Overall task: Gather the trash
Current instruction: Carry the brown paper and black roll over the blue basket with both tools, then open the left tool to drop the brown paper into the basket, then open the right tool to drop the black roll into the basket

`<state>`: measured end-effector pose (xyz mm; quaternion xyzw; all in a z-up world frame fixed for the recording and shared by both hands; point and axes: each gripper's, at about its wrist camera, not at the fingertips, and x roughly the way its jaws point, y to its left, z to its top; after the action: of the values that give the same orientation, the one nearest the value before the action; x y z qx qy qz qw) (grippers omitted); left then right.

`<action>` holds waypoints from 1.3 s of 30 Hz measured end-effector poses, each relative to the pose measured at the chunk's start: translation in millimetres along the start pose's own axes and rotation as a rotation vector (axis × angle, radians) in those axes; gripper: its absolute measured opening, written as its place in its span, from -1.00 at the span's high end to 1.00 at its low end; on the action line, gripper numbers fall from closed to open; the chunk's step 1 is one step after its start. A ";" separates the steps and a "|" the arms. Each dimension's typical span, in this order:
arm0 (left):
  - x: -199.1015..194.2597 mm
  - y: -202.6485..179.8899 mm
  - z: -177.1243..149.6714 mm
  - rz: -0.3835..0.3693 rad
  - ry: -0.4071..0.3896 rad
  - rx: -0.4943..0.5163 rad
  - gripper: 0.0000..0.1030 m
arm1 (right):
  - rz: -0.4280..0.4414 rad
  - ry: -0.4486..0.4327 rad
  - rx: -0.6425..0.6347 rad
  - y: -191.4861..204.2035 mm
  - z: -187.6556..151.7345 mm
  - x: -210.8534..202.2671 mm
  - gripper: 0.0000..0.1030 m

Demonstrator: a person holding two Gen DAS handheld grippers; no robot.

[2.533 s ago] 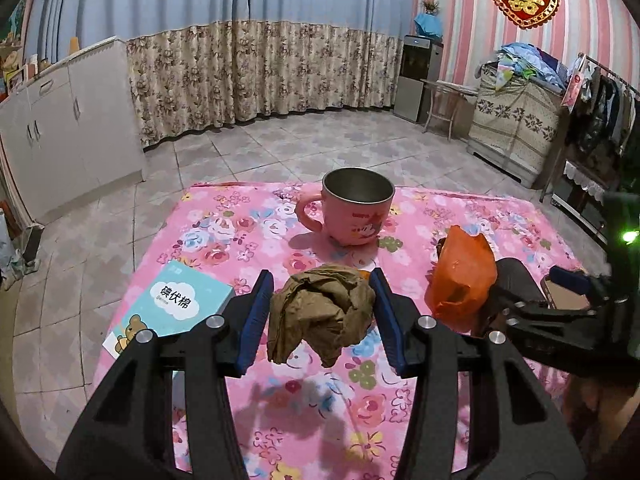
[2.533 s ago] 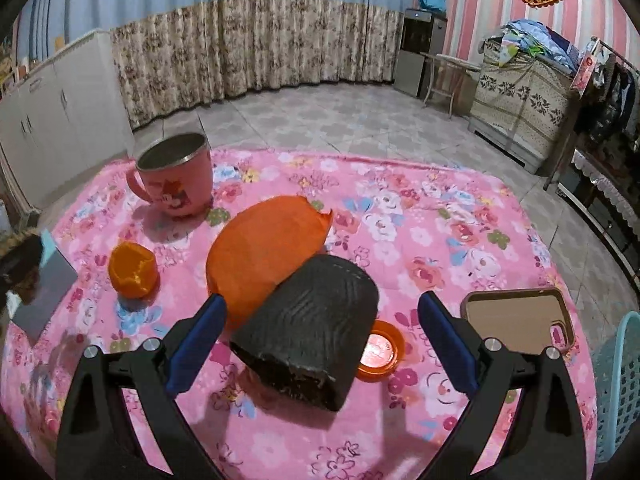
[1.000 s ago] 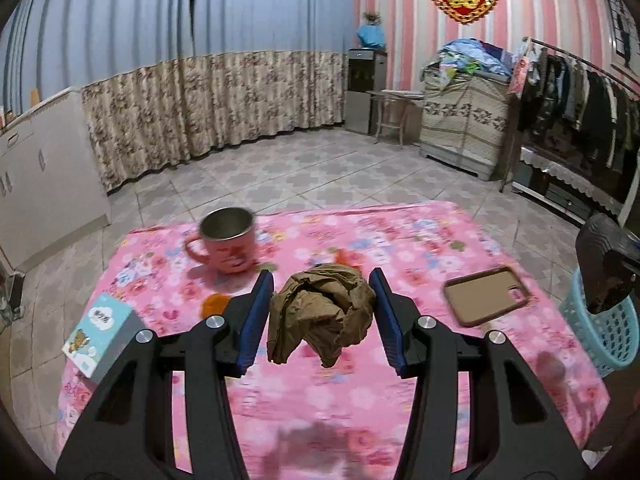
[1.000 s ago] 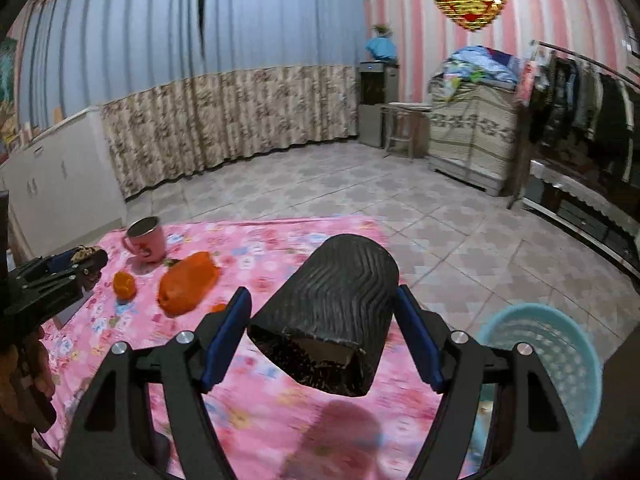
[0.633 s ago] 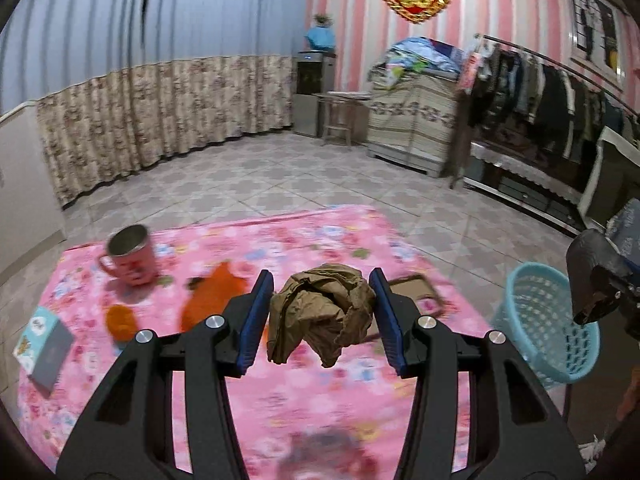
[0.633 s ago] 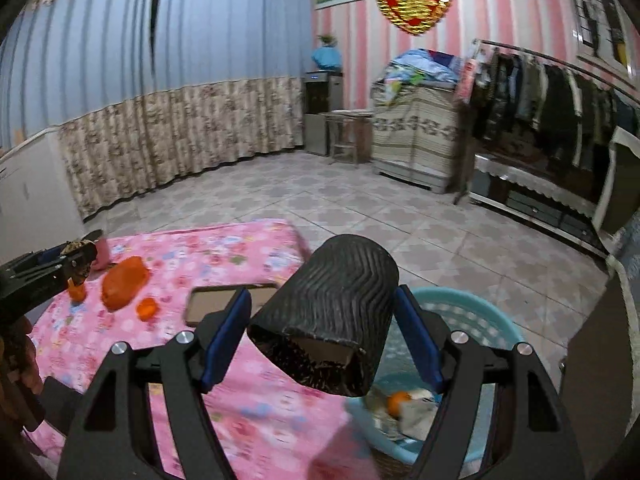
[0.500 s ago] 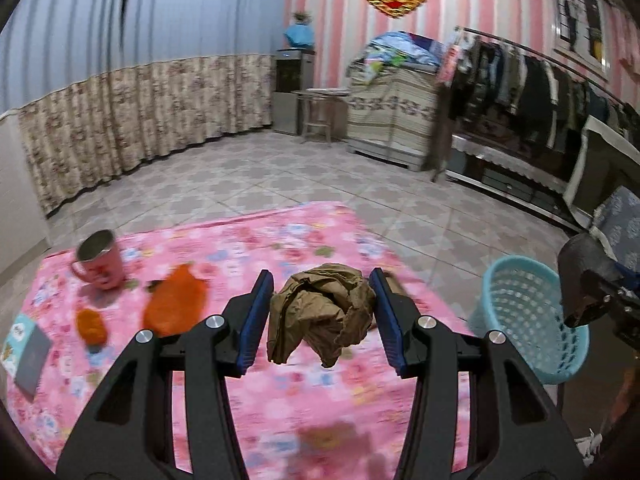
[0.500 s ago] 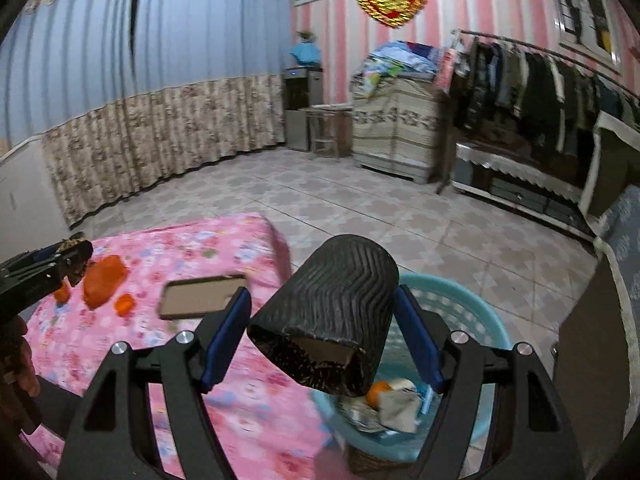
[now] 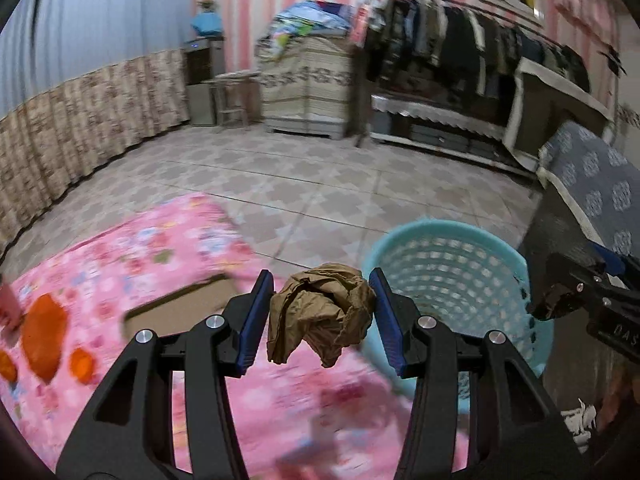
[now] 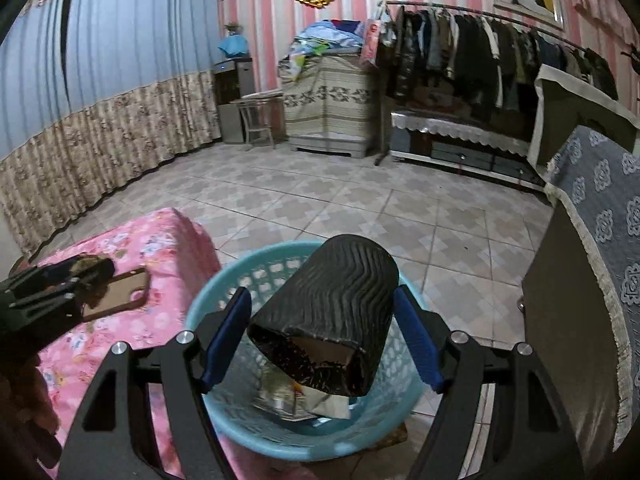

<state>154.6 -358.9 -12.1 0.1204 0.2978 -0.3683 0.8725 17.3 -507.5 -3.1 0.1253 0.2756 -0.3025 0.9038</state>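
My left gripper [image 9: 322, 320] is shut on a crumpled brown paper ball [image 9: 320, 314] and holds it above the right edge of the pink floral table [image 9: 160, 248], just left of a light blue basket [image 9: 452, 276]. My right gripper [image 10: 324, 336] is shut on a black ribbed paper cup [image 10: 332, 308], held directly over the same basket [image 10: 224, 308], which has several scraps of trash [image 10: 316, 400] inside. The right gripper also shows in the left wrist view [image 9: 576, 292], above the basket's right rim.
On the table lie a brown phone [image 9: 180, 308], an orange bag [image 9: 42, 332] and orange peel [image 9: 82, 362]. A dark cabinet with a grey patterned cloth [image 10: 592, 216] stands right of the basket. Tiled floor [image 10: 360, 200] lies beyond, with a clothes rack [image 10: 480, 52] at the back.
Both grippers have swung right from over the table to the basket. The black cup now hangs over the basket's opening and the paper ball is close beside its rim.
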 end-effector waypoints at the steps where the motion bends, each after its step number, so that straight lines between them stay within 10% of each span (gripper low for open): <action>1: 8.9 -10.6 1.0 -0.015 0.013 0.014 0.06 | -0.010 0.006 0.006 -5.9 -2.0 2.0 -0.41; 15: 53.1 -70.1 20.3 -0.128 0.069 0.032 -0.15 | -0.057 0.045 0.074 -45.9 -8.4 18.0 -0.40; 25: 29.4 -41.9 23.9 -0.011 0.012 -0.006 -0.90 | -0.046 0.048 0.066 -41.2 -11.4 21.8 -0.41; 39: -18.7 19.1 8.9 0.138 -0.041 -0.043 -0.89 | -0.016 0.075 0.015 -4.9 -8.7 51.4 -0.42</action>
<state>161.8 -338.7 6.2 0.1142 0.2789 -0.3034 0.9040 44.8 -532.5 -40.0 0.1410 0.3079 -0.3067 0.8895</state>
